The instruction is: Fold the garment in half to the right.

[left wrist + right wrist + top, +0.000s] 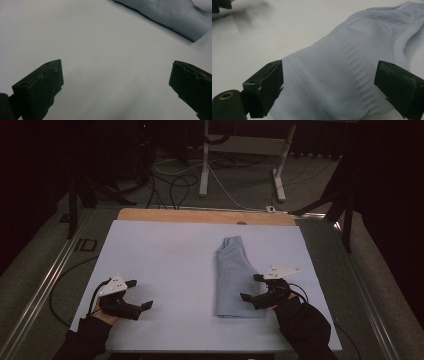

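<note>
High view: folded pale blue garment [236,277] lies on the white sheet [165,265] covering the worktop, right of centre, long axis running away from the person, narrower end far. Right claw [251,287] sits at its near right edge, jaws apart, nothing between them. Left claw [140,294] well apart on bare sheet, jaws apart.

Left gripper view: garment's ribbed hem and perforated mesh show at top right, detail lost from above.

Right gripper view: jaws stand wide over the garment's near end, not pinching; fabric slightly blurred.
</note>
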`<act>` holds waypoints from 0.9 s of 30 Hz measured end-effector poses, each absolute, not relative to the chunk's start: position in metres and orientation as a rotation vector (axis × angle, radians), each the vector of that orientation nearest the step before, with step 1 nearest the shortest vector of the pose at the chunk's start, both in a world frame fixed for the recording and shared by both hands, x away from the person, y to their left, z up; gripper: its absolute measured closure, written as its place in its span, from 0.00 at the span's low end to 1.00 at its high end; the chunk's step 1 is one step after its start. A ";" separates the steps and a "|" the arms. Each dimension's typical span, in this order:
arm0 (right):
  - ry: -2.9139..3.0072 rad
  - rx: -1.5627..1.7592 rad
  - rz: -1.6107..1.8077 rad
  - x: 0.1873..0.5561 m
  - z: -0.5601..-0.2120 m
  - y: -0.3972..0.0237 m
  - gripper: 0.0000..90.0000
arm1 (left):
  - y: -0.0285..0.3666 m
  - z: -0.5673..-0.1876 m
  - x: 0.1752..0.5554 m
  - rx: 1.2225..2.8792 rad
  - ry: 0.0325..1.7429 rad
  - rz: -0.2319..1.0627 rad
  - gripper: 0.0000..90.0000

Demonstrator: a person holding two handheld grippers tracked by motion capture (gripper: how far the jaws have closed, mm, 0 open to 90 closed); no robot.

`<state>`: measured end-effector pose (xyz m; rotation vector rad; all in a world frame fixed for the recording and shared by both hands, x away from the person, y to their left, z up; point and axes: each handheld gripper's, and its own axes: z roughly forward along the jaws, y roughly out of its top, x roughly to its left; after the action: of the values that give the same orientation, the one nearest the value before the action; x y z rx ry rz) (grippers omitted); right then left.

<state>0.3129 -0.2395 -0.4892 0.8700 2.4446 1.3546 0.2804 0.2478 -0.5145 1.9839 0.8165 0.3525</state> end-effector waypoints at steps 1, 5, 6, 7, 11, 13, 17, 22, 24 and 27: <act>2.440 0.871 1.347 0.312 -0.489 -0.242 0.09 | 0.248 -0.514 0.280 1.988 0.814 0.353 0.00; 2.407 0.905 1.345 0.310 -0.491 -0.251 0.09 | 0.248 -0.514 0.280 1.983 0.814 0.357 0.00; 2.398 0.909 1.337 0.309 -0.491 -0.253 0.09 | 0.248 -0.514 0.280 1.985 0.811 0.357 0.00; 2.394 0.912 1.331 0.308 -0.492 -0.256 0.09 | 0.248 -0.514 0.280 1.985 0.811 0.358 0.00; 2.377 0.937 1.301 0.304 -0.496 -0.267 0.09 | 0.249 -0.514 0.280 1.984 0.810 0.356 0.00; 2.372 0.942 1.285 0.301 -0.498 -0.272 0.09 | 0.249 -0.514 0.280 1.982 0.808 0.355 0.00; 2.360 0.976 1.276 0.297 -0.504 -0.282 0.09 | 0.249 -0.514 0.279 1.980 0.808 0.355 0.00; 2.338 0.996 1.257 0.289 -0.512 -0.293 0.09 | 0.249 -0.514 0.278 1.978 0.806 0.354 0.00; 2.338 1.006 1.248 0.285 -0.515 -0.296 0.09 | 0.249 -0.514 0.278 1.973 0.807 0.353 0.00; 2.329 1.017 1.246 0.281 -0.519 -0.298 0.09 | 0.250 -0.514 0.277 1.971 0.806 0.359 0.00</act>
<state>0.2805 -0.2977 -0.5189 1.0174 2.3291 1.2461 0.2774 0.2497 -0.5138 1.9712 0.8065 0.3587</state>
